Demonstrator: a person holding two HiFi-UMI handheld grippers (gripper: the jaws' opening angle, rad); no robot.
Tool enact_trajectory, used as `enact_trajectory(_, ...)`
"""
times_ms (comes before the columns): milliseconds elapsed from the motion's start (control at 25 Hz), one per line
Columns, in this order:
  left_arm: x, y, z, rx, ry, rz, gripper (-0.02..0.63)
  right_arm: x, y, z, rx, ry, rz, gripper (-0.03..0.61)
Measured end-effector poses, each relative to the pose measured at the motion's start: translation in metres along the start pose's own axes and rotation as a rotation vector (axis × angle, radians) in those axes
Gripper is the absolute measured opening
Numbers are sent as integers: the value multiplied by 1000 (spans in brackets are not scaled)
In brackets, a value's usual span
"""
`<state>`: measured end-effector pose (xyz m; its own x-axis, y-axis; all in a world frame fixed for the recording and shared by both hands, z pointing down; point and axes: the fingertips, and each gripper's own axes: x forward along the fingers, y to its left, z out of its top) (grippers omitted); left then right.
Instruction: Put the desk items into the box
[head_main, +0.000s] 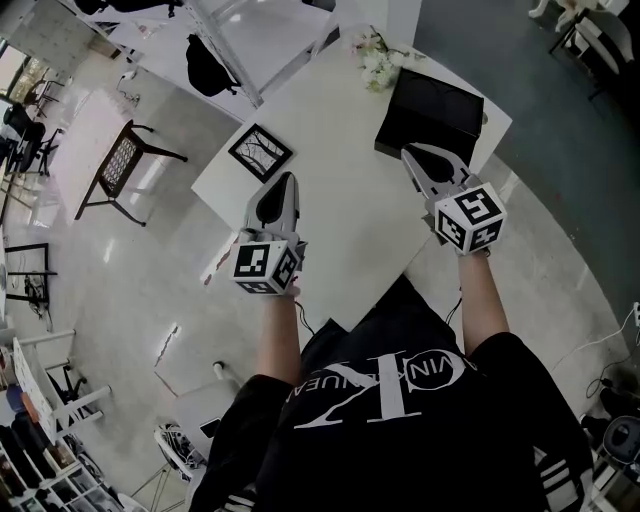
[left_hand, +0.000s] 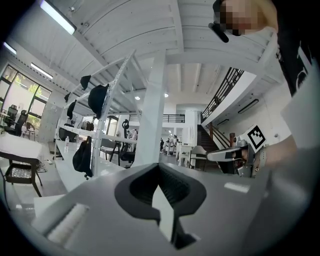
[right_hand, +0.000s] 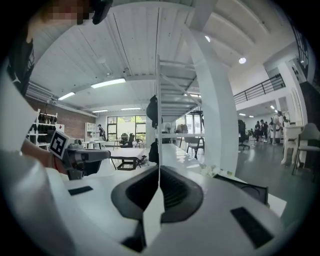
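A black box (head_main: 432, 110) sits at the far right of the white table (head_main: 340, 225); its edge shows as a black box (right_hand: 250, 190) in the right gripper view. A black-framed picture (head_main: 260, 151) lies at the table's left corner. A small bunch of white flowers (head_main: 375, 60) lies at the far edge. My left gripper (head_main: 287, 178) hovers just right of the picture, jaws shut and empty. The right gripper (head_main: 408, 152) points at the box's near edge, also shut with nothing in it. Each gripper view shows its own jaws pressed together over the table.
A white shelf rack (head_main: 250, 40) with a black bag (head_main: 208, 65) hanging on it stands beyond the table's left side. A dark-framed chair (head_main: 125, 165) stands on the floor to the left. The person's torso is against the table's near corner.
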<state>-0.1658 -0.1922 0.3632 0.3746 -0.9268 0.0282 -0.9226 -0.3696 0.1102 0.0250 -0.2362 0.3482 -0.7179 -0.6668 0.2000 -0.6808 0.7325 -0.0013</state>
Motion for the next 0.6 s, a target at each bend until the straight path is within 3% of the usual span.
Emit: enact_trajectory(600,-25,38,27,20,-63,93,9,22,20,29,-42,-84,35,18)
